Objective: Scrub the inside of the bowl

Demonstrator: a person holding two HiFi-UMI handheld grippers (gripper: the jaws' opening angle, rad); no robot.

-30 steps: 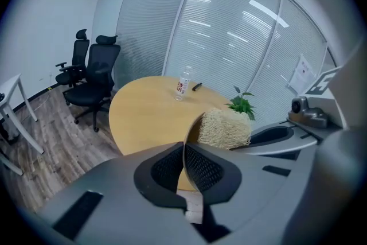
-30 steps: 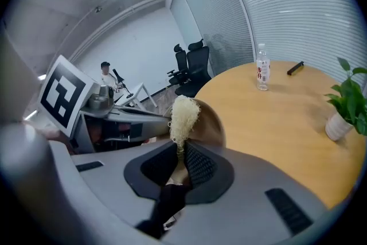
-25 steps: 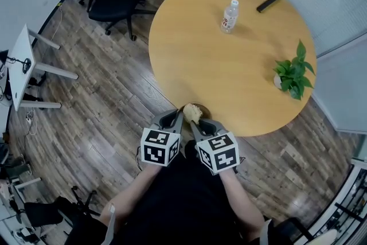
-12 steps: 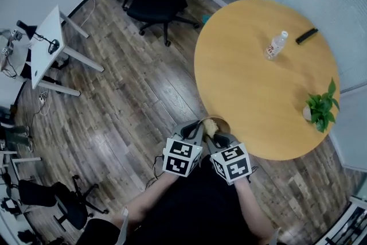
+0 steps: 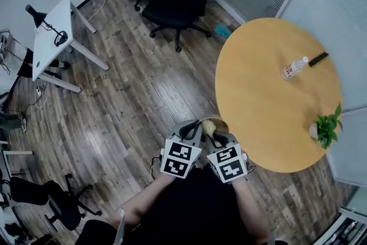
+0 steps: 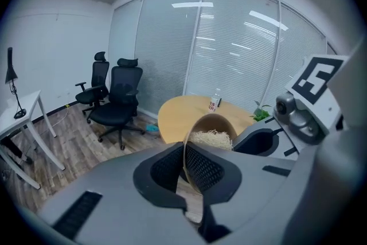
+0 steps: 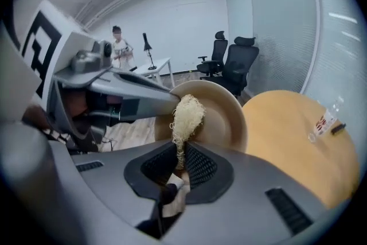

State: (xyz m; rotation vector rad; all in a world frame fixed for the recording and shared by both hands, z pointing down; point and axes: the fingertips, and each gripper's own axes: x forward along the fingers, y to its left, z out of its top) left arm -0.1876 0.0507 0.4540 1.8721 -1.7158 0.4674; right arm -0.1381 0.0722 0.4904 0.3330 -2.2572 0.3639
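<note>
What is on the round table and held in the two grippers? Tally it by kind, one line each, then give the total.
bowl: 1
fibre scrubber: 1
water bottle: 1
potted plant: 1
black stick-shaped object: 1
Total: 5

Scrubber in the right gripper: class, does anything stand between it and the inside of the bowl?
Nothing visible does. The scrubber, clamped in the right gripper, reaches into the bowl; the left gripper grips only the bowl's rim.
</note>
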